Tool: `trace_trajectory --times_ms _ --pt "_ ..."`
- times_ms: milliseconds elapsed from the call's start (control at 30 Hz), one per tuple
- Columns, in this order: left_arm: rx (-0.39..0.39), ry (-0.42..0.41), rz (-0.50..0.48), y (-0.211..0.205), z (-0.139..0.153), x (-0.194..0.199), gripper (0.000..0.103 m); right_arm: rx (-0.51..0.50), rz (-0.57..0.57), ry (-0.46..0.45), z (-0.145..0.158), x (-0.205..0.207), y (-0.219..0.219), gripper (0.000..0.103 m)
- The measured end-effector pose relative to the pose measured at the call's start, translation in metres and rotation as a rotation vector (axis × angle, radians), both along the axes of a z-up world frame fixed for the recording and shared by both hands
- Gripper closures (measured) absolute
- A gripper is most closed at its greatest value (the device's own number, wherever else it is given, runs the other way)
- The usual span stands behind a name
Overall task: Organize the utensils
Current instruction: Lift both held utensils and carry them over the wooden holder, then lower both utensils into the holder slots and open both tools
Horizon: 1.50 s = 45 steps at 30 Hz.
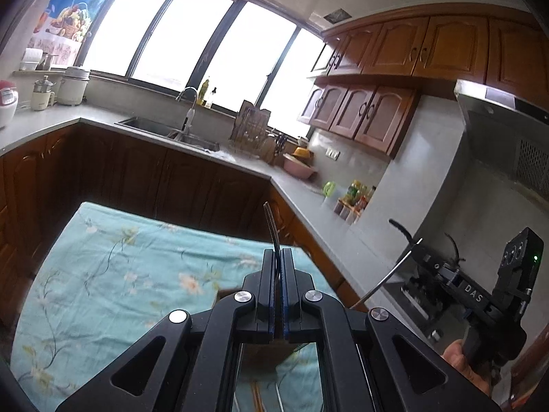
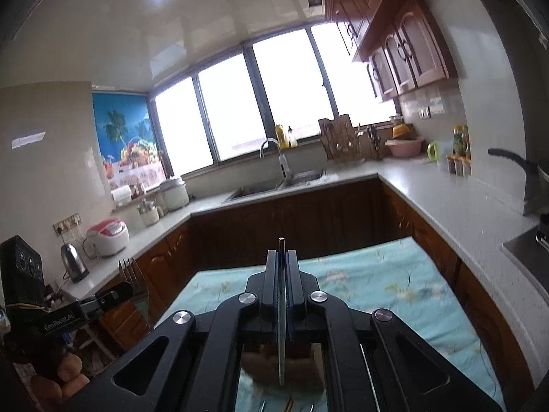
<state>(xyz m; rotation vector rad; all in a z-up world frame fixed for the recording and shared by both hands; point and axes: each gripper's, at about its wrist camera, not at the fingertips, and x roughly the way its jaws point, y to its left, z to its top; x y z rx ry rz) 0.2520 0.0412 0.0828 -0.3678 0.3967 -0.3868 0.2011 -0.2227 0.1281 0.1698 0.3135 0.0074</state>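
Observation:
My left gripper (image 1: 277, 252) is shut on a metal fork (image 1: 271, 223); its tines show in the right wrist view (image 2: 129, 269), held up at the far left. My right gripper (image 2: 283, 254) is shut on a thin metal utensil (image 2: 282, 326) seen edge-on, its handle running down through the jaws. In the left wrist view the right gripper sits at the right (image 1: 417, 243) with that utensil's thin handle (image 1: 384, 281) slanting down from it. Both are held above a table with a teal floral cloth (image 1: 113, 267). A brown holder (image 2: 302, 367) sits below on the cloth, with more utensils lying near the bottom edge.
Grey countertops (image 2: 446, 199) wrap around the kitchen with dark wooden cabinets below. A sink and faucet (image 2: 274, 158) lie under the windows. A rice cooker (image 2: 108, 231) and kettle (image 2: 73, 262) stand at left, a pink bowl (image 2: 403, 147) and spice jars at right.

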Motion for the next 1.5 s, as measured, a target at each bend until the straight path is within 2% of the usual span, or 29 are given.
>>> trace_trajectory --times_ms 267,633,733,1067,1200,1500 --pt "-0.041 -0.025 0.025 -0.009 -0.020 0.055 0.102 -0.011 -0.027 -0.033 0.006 0.030 -0.010 0.100" --pt "-0.059 0.029 0.073 -0.030 -0.069 0.133 0.102 0.002 -0.038 0.039 -0.034 0.064 -0.026 0.100" --pt "-0.030 0.034 0.085 -0.039 -0.083 0.148 0.102 0.016 -0.036 0.069 -0.051 0.071 -0.032 0.100" --pt "0.007 0.060 0.075 -0.046 -0.101 0.148 0.102 0.069 -0.016 0.138 -0.089 0.081 -0.037 0.100" --pt "0.043 0.072 0.065 -0.051 -0.107 0.144 0.102 0.076 -0.020 0.122 -0.090 0.078 -0.040 0.100" --pt "0.027 0.119 0.052 -0.041 -0.115 0.141 0.101 0.118 -0.041 0.161 -0.099 0.079 -0.053 0.099"
